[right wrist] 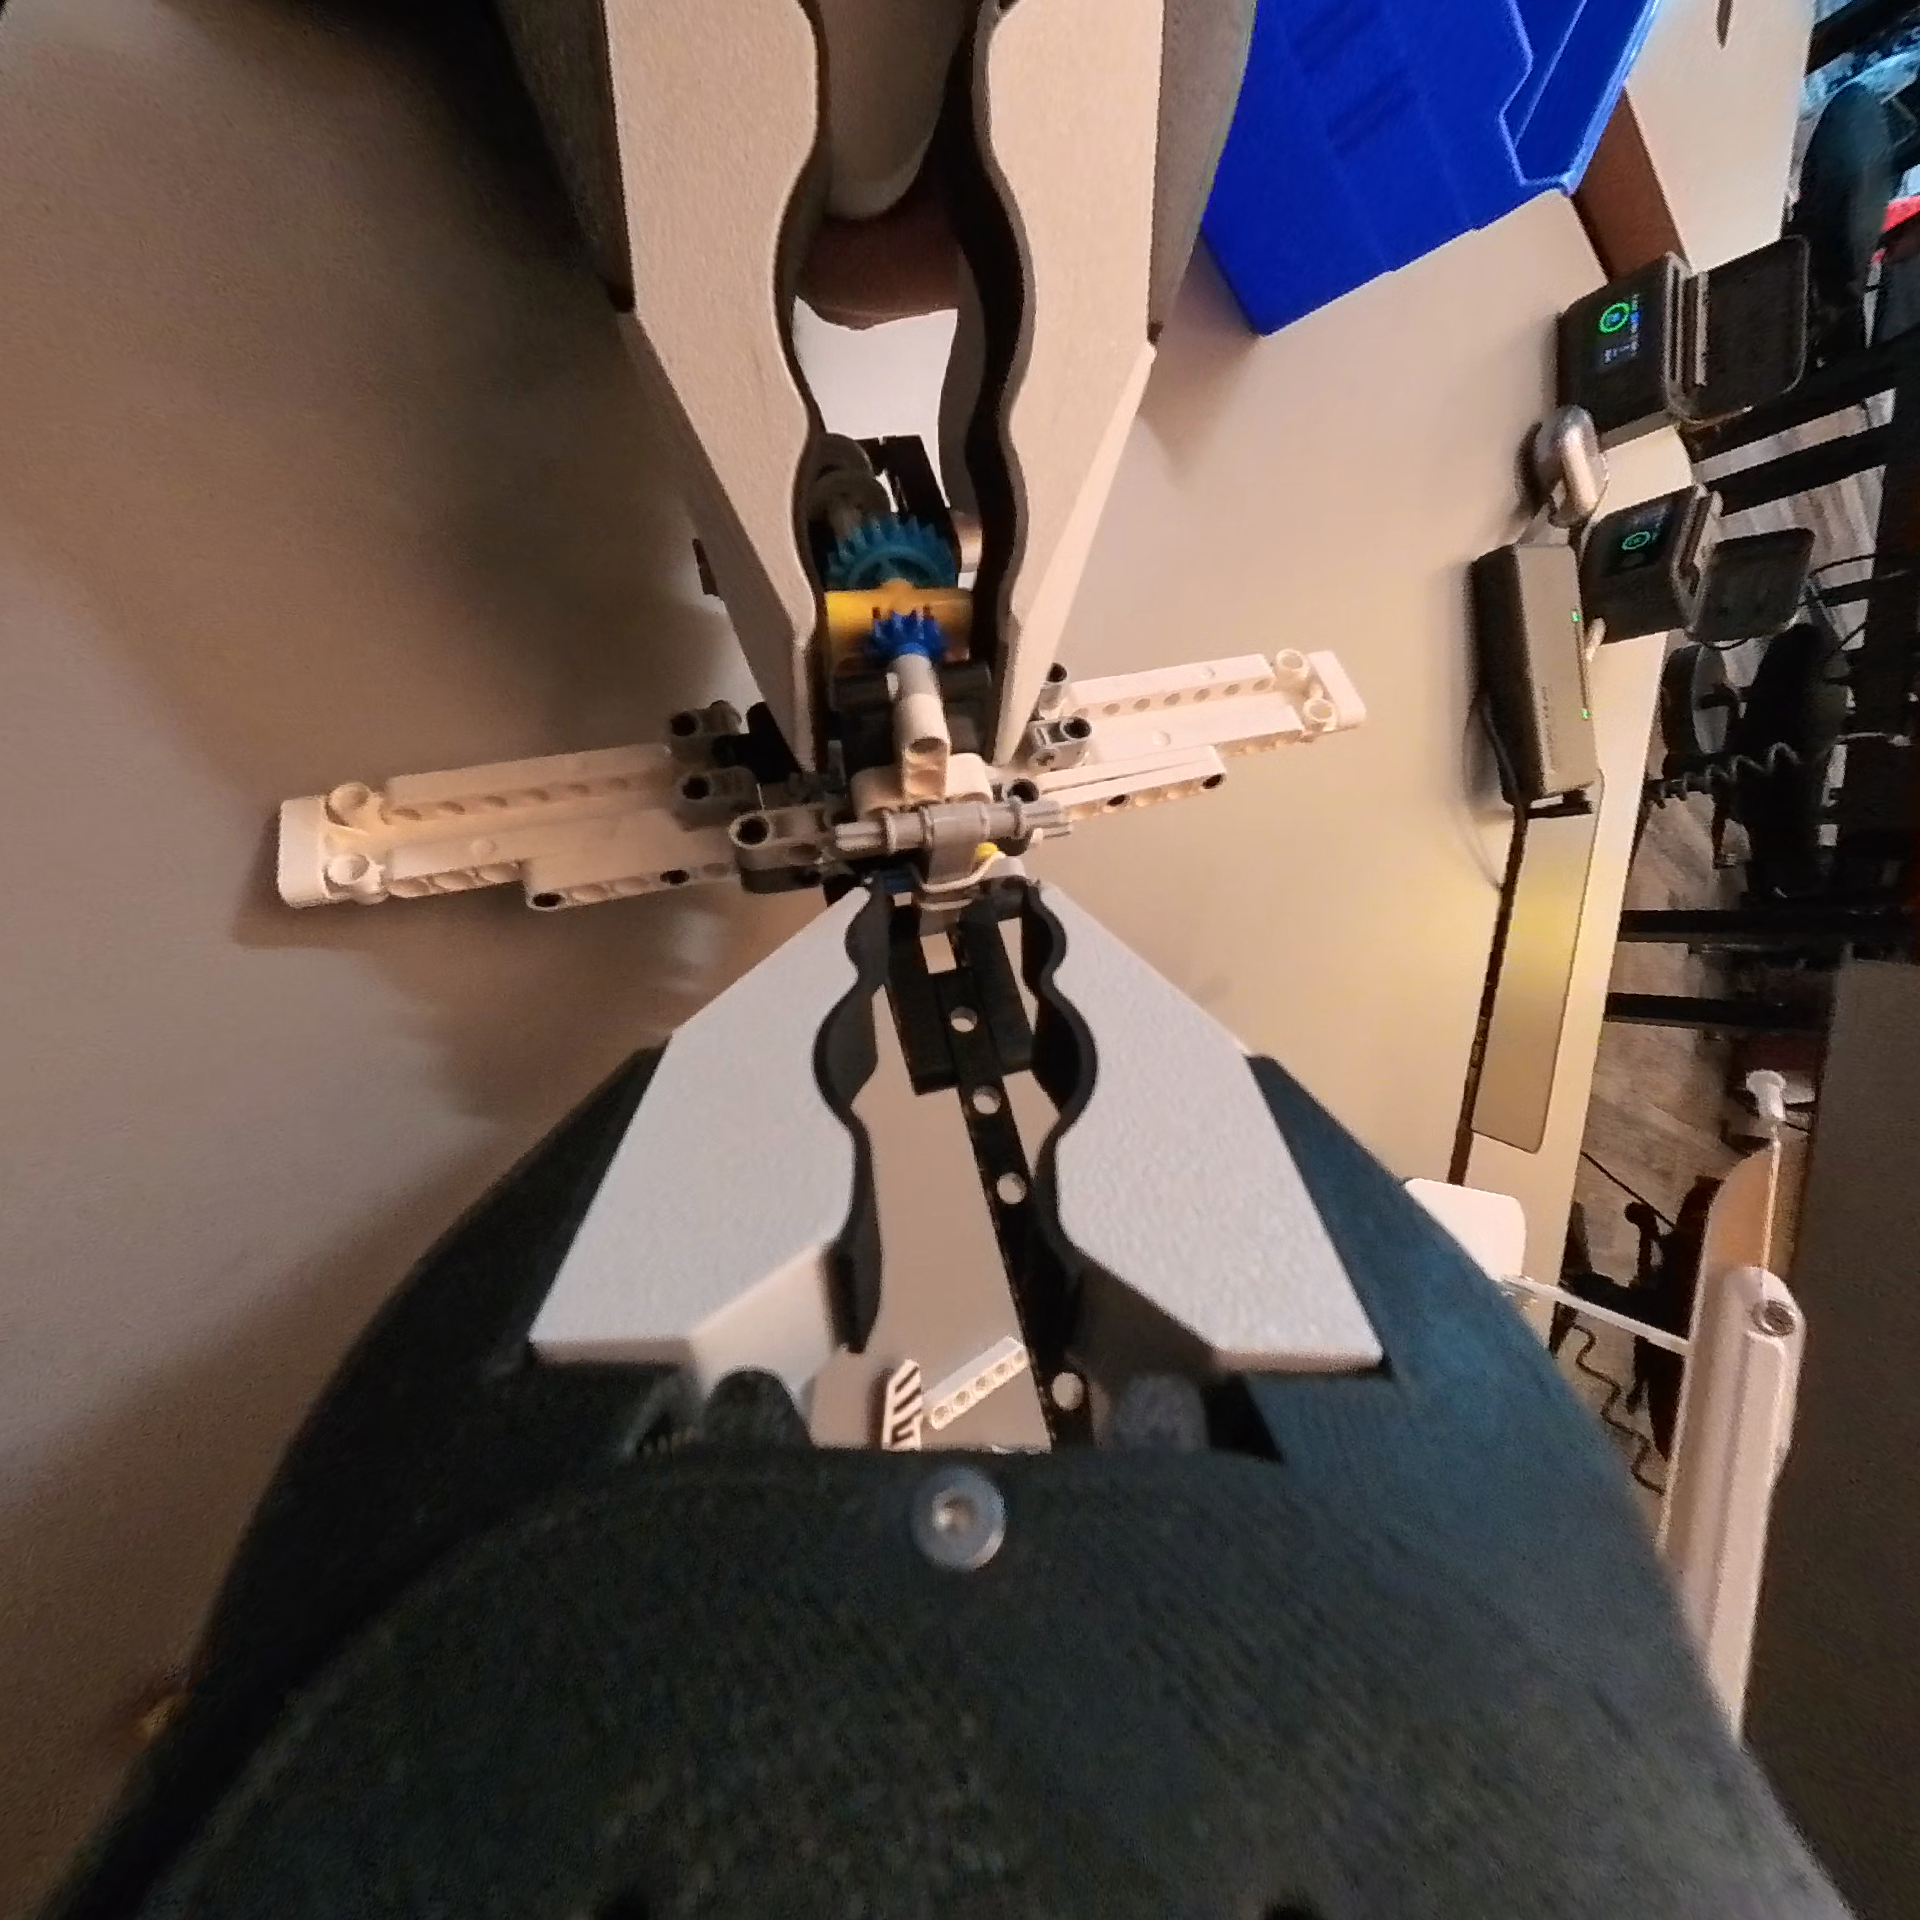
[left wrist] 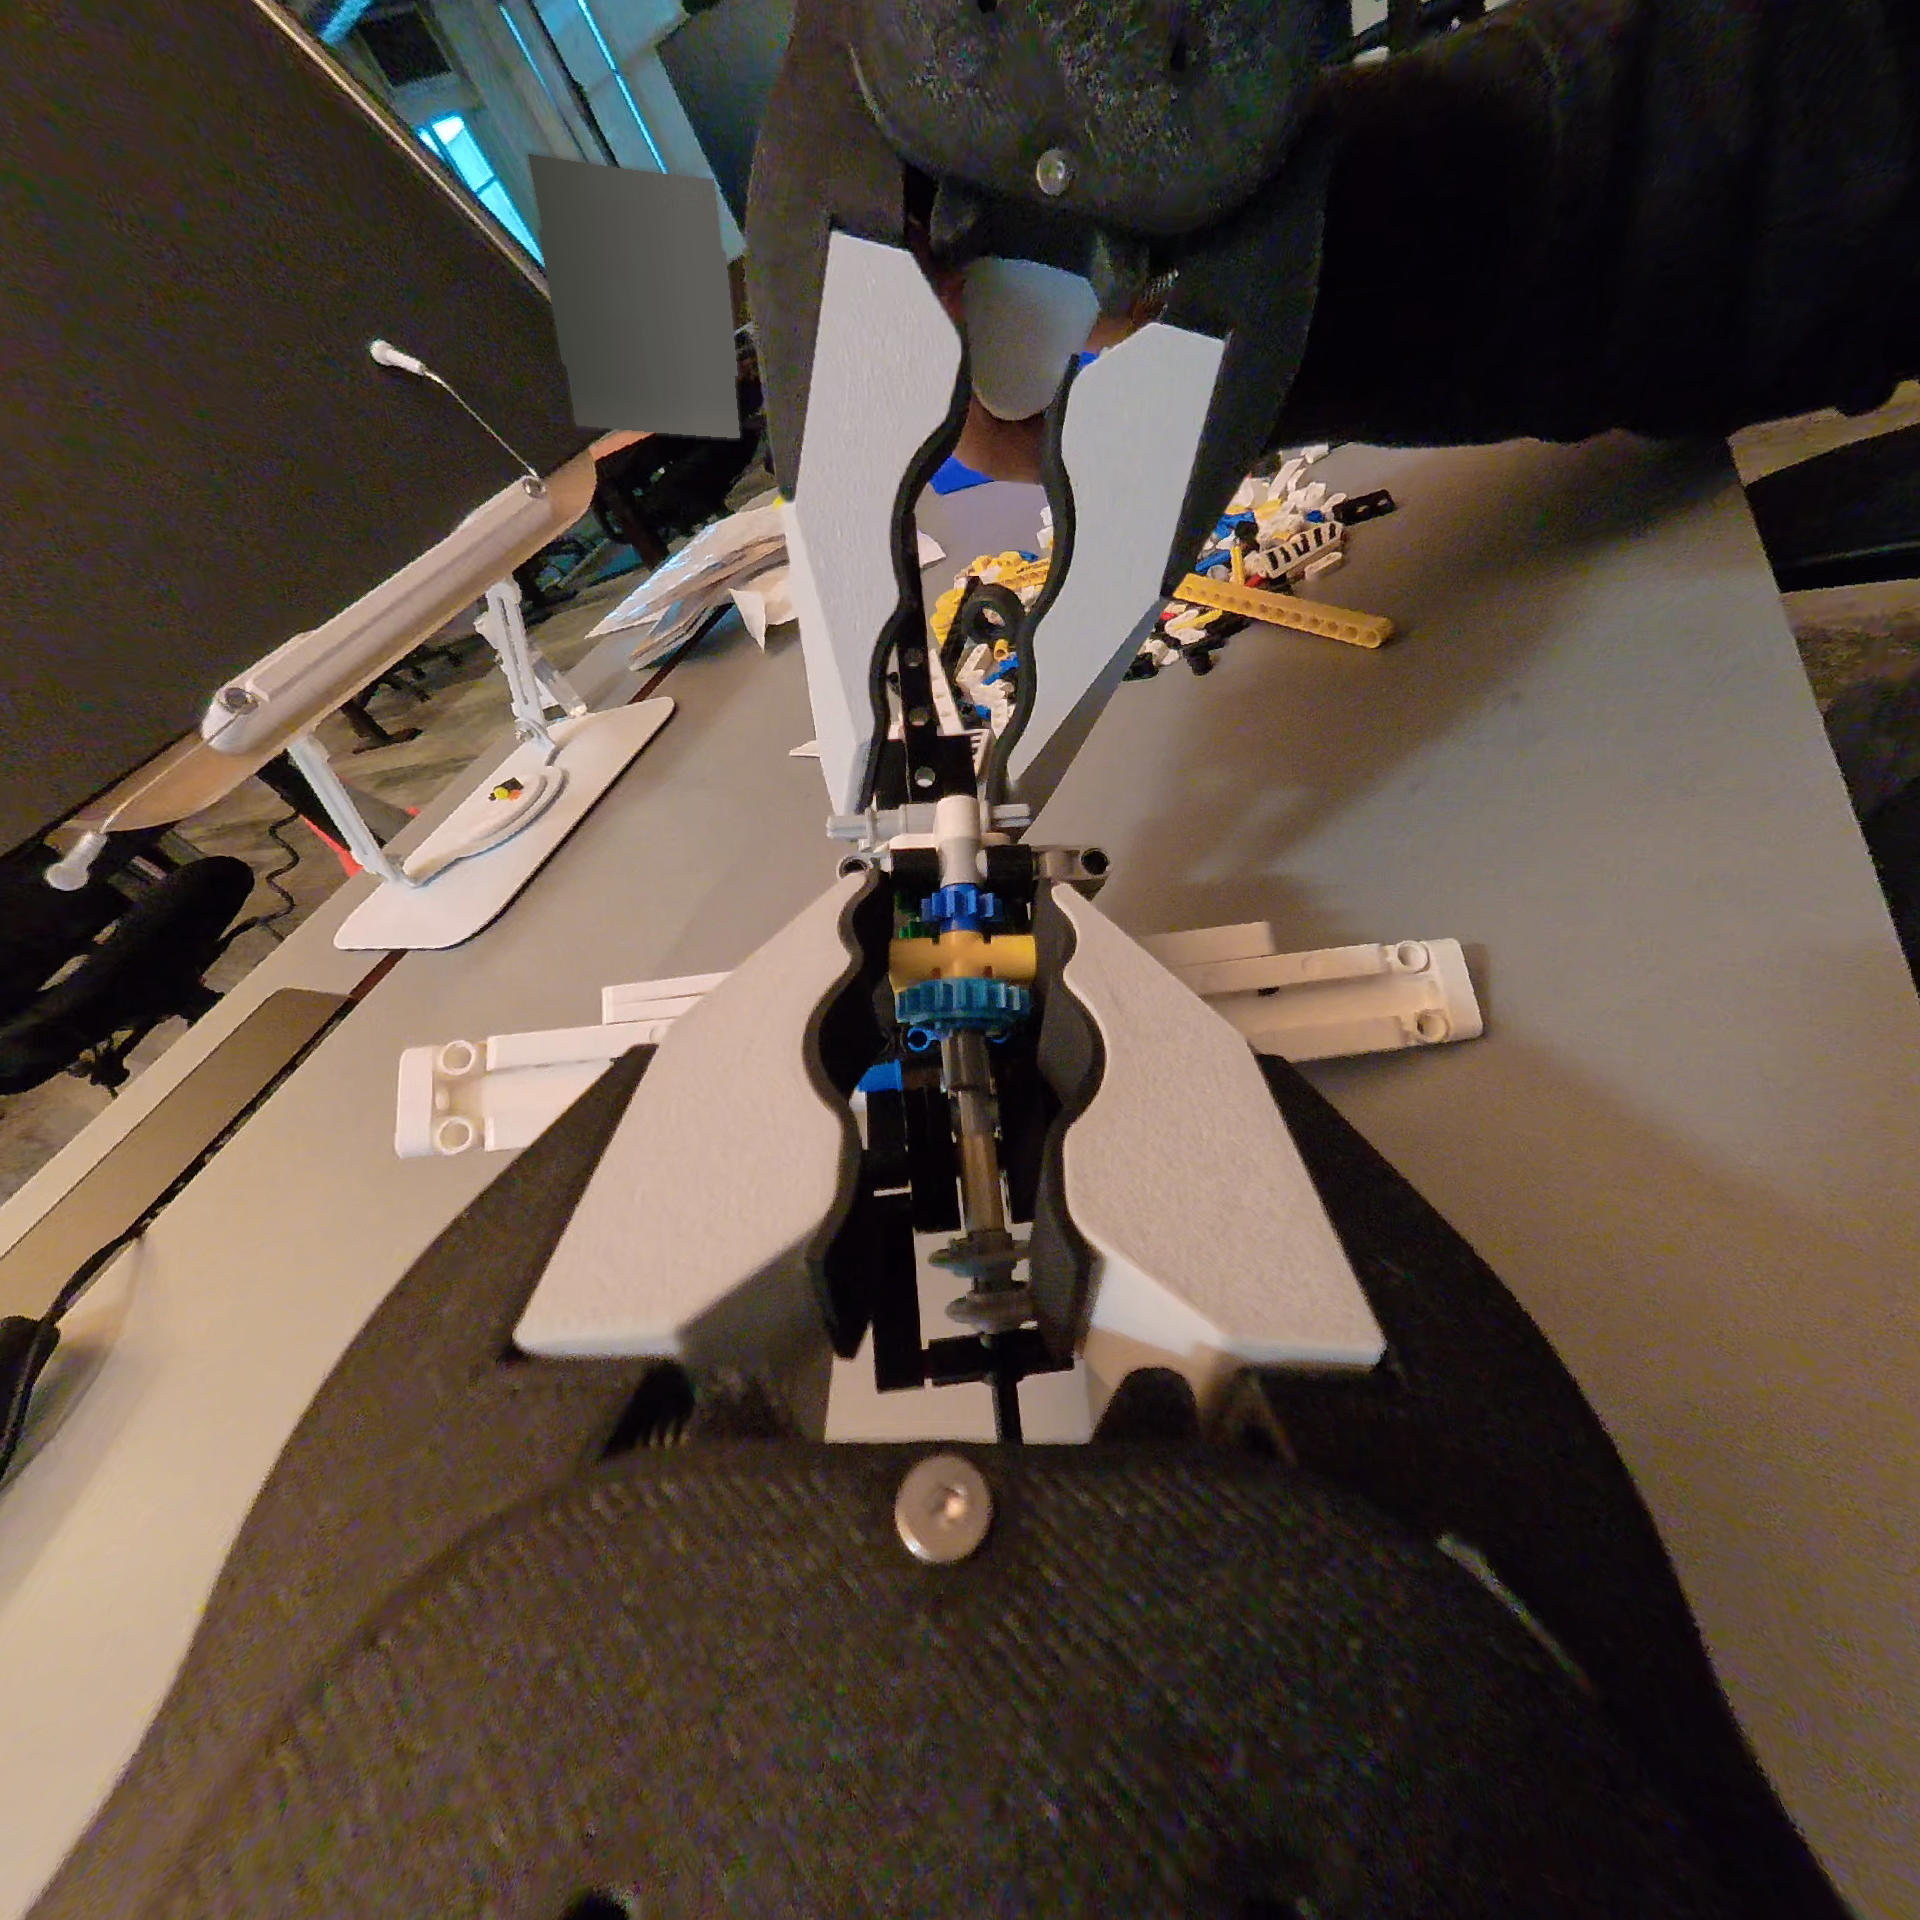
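Two claws meet nose to nose over a grey surface [left wrist: 1507, 831], both gripping one toy-brick model [left wrist: 961, 956] that sits just above it. Far left in the left wrist view stands a dark panel [left wrist: 208, 364], and below it a white desk lamp [left wrist: 364, 665] on a flat white base, with dark chairs on the floor beyond the edge. At centre, the left claw [left wrist: 961, 894] is narrowly parted and closed on the model's middle, its pads pressed against the yellow block between the blue gears. White wings [left wrist: 1340, 997] stick out to either side, low over the surface. Facing it, the right claw [left wrist: 951, 800] is clamped on the black holed beam at the model's other end, its pads on the beam's sides. Behind lies a heap of loose bricks [left wrist: 1268, 561], white, yellow, blue and black. To the right, the right wrist view shows a blue bin [right wrist: 1403, 135], small black devices with lit screens [right wrist: 1631, 343] and dark floor past the edge
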Demonstrator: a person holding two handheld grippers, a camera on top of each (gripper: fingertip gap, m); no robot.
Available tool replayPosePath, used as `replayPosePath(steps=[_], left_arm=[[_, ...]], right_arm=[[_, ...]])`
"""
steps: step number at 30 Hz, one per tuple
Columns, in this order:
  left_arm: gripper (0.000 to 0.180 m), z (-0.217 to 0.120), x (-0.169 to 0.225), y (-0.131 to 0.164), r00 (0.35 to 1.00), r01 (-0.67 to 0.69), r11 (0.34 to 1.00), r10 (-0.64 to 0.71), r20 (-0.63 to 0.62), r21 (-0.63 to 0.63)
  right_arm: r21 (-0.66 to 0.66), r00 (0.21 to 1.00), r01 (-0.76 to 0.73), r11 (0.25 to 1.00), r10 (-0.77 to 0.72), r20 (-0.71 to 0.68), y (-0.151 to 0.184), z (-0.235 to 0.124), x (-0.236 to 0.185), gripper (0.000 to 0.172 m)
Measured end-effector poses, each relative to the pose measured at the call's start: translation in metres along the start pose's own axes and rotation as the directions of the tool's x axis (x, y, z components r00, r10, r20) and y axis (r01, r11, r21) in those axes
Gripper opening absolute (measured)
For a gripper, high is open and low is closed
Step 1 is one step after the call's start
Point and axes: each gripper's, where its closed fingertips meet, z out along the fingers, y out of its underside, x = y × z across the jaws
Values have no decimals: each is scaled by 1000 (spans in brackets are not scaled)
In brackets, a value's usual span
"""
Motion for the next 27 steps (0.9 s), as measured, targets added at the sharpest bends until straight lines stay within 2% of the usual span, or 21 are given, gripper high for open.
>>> replayPosePath(steps=[3,4,11,13,23,27], left_arm=[[24,1,-1,1,1000,2,1000,-2,7,-4],[24,1,-1,1,1000,2,1000,-2,5,-10],[24,1,-7,5,999,19,1000,-19,33,-21],[24,0,-11,3,999,12,1000,-12,50,-7],[24,2,-3,5,1000,-4,1000,4,3,-2],[25,4,1,7,1000,-3,1000,3,-19,-12]], right_arm=[[-3,1000,-13,1000,13,-5,1,0,0,22],[-6,1000,-17,1000,17,0,1,1,-1,16],[-8,1000,-16,1000,16,-3,3,5,-1,13],[24,999,-15,1000,16,-46,2,4,5,12],[164,987,-119,979,135,-88,4,2,-1,16],[162,987,-123,979,138,-85,6,2,-7,16]])
